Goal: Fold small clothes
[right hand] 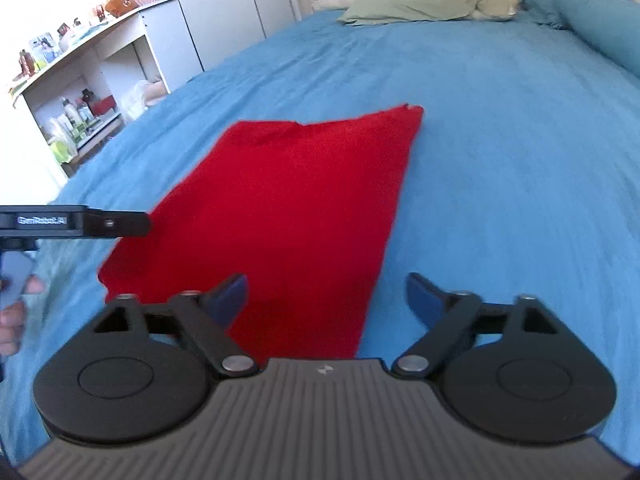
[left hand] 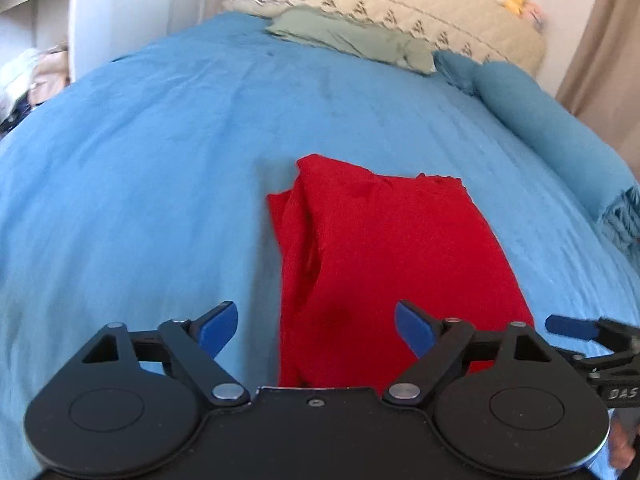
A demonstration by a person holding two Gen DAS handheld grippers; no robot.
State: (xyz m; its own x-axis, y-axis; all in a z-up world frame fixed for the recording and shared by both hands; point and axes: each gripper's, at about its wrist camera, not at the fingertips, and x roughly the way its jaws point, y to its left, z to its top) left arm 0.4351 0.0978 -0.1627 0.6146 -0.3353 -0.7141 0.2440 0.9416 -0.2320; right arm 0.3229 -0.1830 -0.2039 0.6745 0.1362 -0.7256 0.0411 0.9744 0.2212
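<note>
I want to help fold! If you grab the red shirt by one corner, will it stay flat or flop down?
The red garment would probably flop: its left edge already bunches into soft folds. It looks thin and light, lying nearly flat on the blue bedspread. It probably won't slide much; the cover looks soft, not slick. Both grippers are open above it.

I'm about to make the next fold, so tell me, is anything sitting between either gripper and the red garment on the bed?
Nothing visible does. The red garment lies directly ahead of the open left gripper and open right gripper, with only blue bedspread around it. The green pillow lies far beyond it, at the head of the bed.
</note>
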